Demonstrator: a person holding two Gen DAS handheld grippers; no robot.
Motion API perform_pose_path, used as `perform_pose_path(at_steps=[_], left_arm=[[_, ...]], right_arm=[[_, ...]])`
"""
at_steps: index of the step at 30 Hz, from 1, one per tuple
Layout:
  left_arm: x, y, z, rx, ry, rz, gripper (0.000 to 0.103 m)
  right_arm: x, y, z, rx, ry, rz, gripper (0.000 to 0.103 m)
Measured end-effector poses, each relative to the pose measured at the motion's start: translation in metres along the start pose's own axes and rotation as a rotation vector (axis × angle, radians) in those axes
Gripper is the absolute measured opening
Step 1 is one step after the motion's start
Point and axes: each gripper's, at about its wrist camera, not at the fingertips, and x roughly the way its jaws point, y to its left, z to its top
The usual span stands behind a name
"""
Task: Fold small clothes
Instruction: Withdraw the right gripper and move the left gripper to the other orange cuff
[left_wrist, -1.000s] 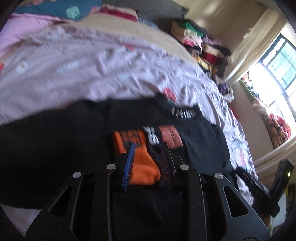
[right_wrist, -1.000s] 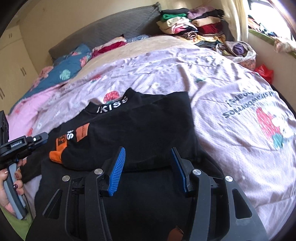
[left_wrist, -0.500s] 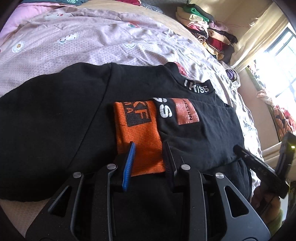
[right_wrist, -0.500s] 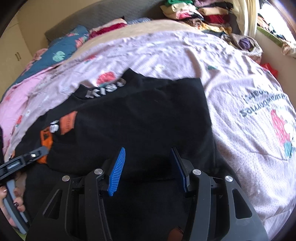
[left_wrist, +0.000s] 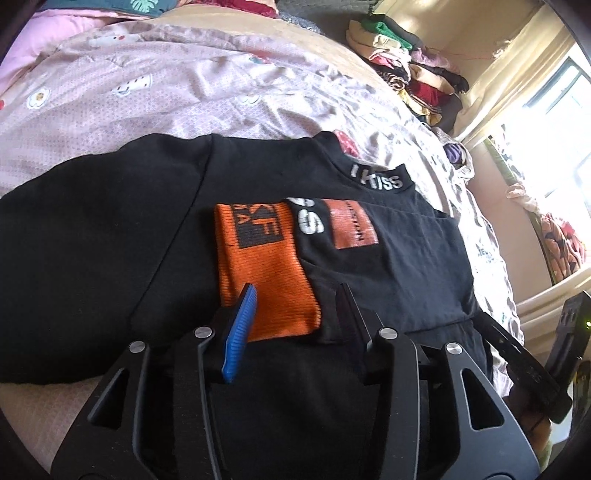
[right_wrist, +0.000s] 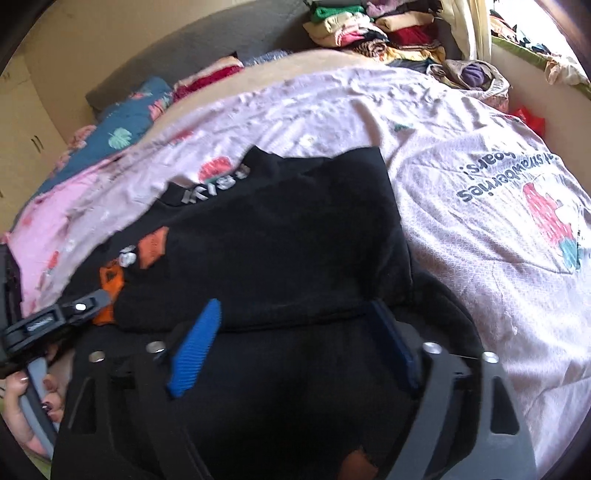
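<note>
A black sweatshirt (left_wrist: 110, 236) with a "KISS" collar (left_wrist: 380, 181) lies flat on the pink bedsheet. Its sleeve is folded across the chest and ends in an orange cuff (left_wrist: 266, 280). My left gripper (left_wrist: 298, 291) hovers just over the cuff's near end. Its jaws are opening, with the cuff lying flat between the pads and not pinched. My right gripper (right_wrist: 295, 306) sits low over the folded lower edge of the sweatshirt (right_wrist: 280, 243). Its jaws are opening wide, with black cloth under them and nothing gripped. The left gripper (right_wrist: 55, 317) also shows in the right wrist view, a hand on its handle.
The pink sheet (right_wrist: 461, 155) with a strawberry print (right_wrist: 546, 218) spreads to the right. Stacked folded clothes (left_wrist: 406, 62) sit at the bed's far corner by a curtain and window (left_wrist: 554, 122). Pillows (right_wrist: 122, 129) lie at the headboard. The right gripper (left_wrist: 517, 354) shows at the left wrist view's right edge.
The left gripper's jaws have widened and let go of the orange cuff, which now lies flat on the sweatshirt. The right gripper's jaws have spread much wider over the folded edge.
</note>
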Motion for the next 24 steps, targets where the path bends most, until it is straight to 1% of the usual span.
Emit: perform_pose_path(at_steps=[2, 4, 6, 8, 11, 13, 14, 16, 18, 20, 21, 22, 24], left_arm=[[-0.004, -0.003, 0.0, 0.006, -0.008, -0.003, 0.047], [-0.009, -0.005, 0.001, 0.008, -0.019, -0.007, 0.048], [-0.013, -0.005, 0.002, 0.006, -0.027, -0.009, 0.058], [-0.019, -0.005, 0.002, 0.005, -0.035, -0.007, 0.063], [-0.028, -0.004, 0.001, 0.006, -0.05, 0.001, 0.073], [-0.034, -0.002, 0.0, 0.004, -0.056, 0.005, 0.075], [-0.039, 0.0, -0.001, 0.004, -0.062, 0.011, 0.078], [-0.046, 0.003, -0.001, -0.001, -0.073, 0.017, 0.079], [-0.054, 0.01, -0.003, -0.022, -0.078, 0.005, 0.079], [-0.062, 0.015, -0.004, -0.026, -0.089, 0.019, 0.08], [-0.066, 0.017, -0.004, -0.025, -0.095, 0.028, 0.088], [-0.07, 0.019, -0.005, -0.027, -0.1, 0.035, 0.091], [-0.078, 0.023, -0.007, -0.031, -0.114, 0.044, 0.092]], right_arm=[[-0.007, 0.003, -0.001, -0.006, -0.012, 0.007, 0.093], [-0.014, 0.007, -0.001, -0.019, -0.022, 0.0, 0.096], [-0.021, 0.008, -0.002, -0.022, -0.034, -0.007, 0.097], [-0.029, 0.011, -0.003, -0.02, -0.049, -0.003, 0.098], [-0.038, 0.016, -0.004, -0.025, -0.065, 0.006, 0.098], [-0.043, 0.02, -0.005, -0.034, -0.072, 0.011, 0.098], [-0.045, 0.022, -0.005, -0.036, -0.073, 0.011, 0.098], [-0.05, 0.027, -0.006, -0.041, -0.079, 0.011, 0.098], [-0.056, 0.032, -0.008, -0.054, -0.088, 0.012, 0.098], [-0.061, 0.036, -0.009, -0.061, -0.099, 0.012, 0.098], [-0.064, 0.039, -0.01, -0.065, -0.105, 0.015, 0.098], [-0.067, 0.042, -0.011, -0.069, -0.109, 0.019, 0.098], [-0.073, 0.047, -0.012, -0.079, -0.12, 0.025, 0.098]])
